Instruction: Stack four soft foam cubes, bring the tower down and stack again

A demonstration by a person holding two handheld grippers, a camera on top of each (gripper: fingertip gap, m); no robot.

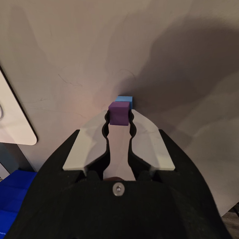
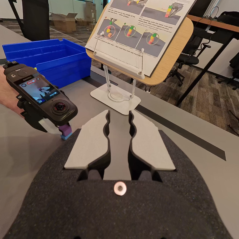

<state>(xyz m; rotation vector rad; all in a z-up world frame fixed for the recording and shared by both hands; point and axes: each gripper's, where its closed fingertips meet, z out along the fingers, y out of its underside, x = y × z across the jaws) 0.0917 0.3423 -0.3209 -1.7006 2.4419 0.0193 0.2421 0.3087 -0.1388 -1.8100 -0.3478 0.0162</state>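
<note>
On the grey table [image 1: 77,51], the left gripper [image 1: 119,113] clamps a purple foam cube [image 1: 119,115] over a light-blue foam cube [image 1: 124,99]; only the right wrist view shows the right gripper [image 2: 119,115] parted, bare, facing a white-based document stand [image 2: 116,98].

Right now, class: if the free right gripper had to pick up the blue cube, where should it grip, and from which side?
Grip the blue cube on two opposite side faces, low down. Approach level with the table, since the purple cube in the left gripper covers its top. Foam probably needs only gentle pressure.

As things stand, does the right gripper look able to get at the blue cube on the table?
Probably not yet: the purple cube, held in the left gripper, sits over the blue cube, and that gripper crowds the spot. The right gripper is open and empty.
</note>
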